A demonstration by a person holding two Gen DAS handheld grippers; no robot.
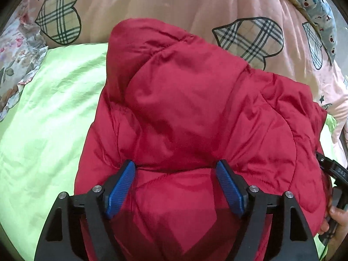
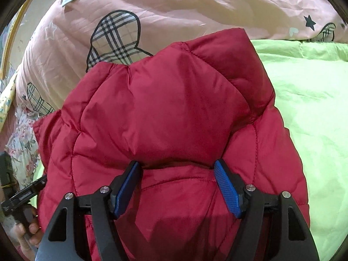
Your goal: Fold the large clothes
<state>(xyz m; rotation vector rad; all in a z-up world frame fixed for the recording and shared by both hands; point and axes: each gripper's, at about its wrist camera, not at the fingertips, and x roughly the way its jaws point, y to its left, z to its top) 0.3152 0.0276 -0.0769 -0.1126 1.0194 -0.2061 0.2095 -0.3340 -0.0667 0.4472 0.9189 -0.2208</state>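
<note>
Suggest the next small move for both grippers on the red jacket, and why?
Probably lift both grippers clear. The red puffer jacket already lies as a folded bundle on the green sheet, and the left gripper and right gripper stand wide over the padding, seemingly pinching nothing.

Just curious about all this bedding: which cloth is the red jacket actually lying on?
The plain lime-green sheet under the red jacket; the pink quilt with plaid hearts is bunched up behind it.

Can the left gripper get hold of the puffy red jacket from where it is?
Probably yes. The left gripper is right on the red jacket, its jaws spread wide with a puffy fold bulging between them. Nothing lies in the way; whether the pads already squeeze is unclear.
</note>
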